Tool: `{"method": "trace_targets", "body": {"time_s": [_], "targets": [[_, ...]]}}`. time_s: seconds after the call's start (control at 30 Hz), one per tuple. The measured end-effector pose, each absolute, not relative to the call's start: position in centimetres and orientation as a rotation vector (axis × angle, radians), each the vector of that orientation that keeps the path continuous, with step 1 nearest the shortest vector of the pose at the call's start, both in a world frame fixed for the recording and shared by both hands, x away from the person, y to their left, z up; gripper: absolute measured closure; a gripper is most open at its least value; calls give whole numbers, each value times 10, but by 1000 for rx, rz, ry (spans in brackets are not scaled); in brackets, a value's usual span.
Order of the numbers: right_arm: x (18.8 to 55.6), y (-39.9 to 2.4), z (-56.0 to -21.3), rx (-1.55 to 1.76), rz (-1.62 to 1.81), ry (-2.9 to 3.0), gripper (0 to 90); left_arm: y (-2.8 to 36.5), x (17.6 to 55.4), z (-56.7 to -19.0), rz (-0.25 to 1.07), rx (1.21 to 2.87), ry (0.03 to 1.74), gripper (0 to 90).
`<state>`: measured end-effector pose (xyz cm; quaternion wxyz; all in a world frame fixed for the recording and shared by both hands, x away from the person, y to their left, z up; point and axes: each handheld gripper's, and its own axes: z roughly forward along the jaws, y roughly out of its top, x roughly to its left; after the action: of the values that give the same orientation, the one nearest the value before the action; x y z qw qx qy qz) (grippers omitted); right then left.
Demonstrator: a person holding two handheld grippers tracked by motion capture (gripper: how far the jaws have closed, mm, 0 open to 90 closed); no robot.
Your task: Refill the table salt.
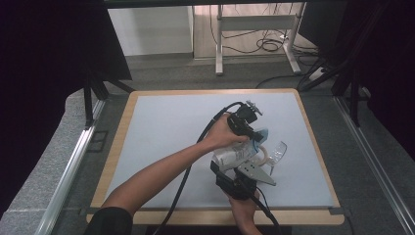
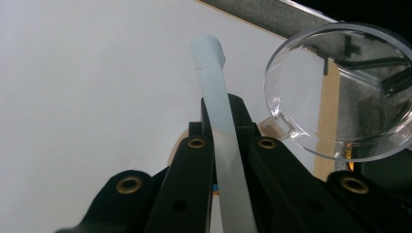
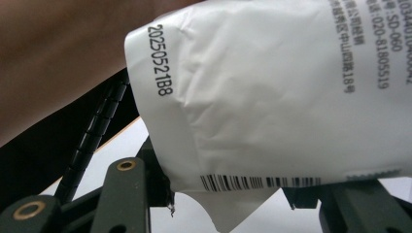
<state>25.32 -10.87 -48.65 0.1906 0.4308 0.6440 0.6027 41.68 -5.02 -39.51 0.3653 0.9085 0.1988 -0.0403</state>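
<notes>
A white pouch point(image 1: 237, 155) with a blue top, a printed date code and a barcode hangs above the pale mat at centre right. My right gripper point(image 1: 231, 165) reaches up from the near edge and is shut on the pouch point(image 3: 272, 97), whose lower edge sits between its jaws point(image 3: 233, 187). My left gripper point(image 1: 254, 138) comes in from above the pouch, its forearm crossing from the lower left. In the left gripper view this gripper point(image 2: 226, 121) is shut on a translucent white strip point(image 2: 216, 92) that sticks out past its fingertips. A clear round plastic lid point(image 2: 335, 87) sits just right of that strip.
The pale mat point(image 1: 166, 132) lies on a wooden-edged table point(image 1: 117, 147). The clear lid point(image 1: 278, 151) is to the right of the pouch. Black cables trail from both grippers toward the near edge. Metal rails flank the table, and a desk frame stands beyond it.
</notes>
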Motion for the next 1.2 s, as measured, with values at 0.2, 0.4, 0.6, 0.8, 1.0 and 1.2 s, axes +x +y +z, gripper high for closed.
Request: {"method": "trace_targets", "body": {"time_s": [0.2,0.4,0.6,0.8,1.0,1.2], "targets": [[254,-109,-487,1209,1693,1811,488,-50,418,-396,-106,2336,514,900],[254,-109,-487,1210,1691,1809,488,-50,418,-396,-106,2337,511,900],[254,-108,-487,1208,1691,1810,488,-50,418,-396,-106,2339,516,900],[255,-109,-487,1209,1689,1810,488,-50,418,-396,-105,2338,515,900],[254,-109,-487,1212,1689,1807,489,-51,417,-397,-103,2340,513,900],[254,-108,-487,1216,1687,1803,489,-51,418,-397,-101,2344,510,900]]}}
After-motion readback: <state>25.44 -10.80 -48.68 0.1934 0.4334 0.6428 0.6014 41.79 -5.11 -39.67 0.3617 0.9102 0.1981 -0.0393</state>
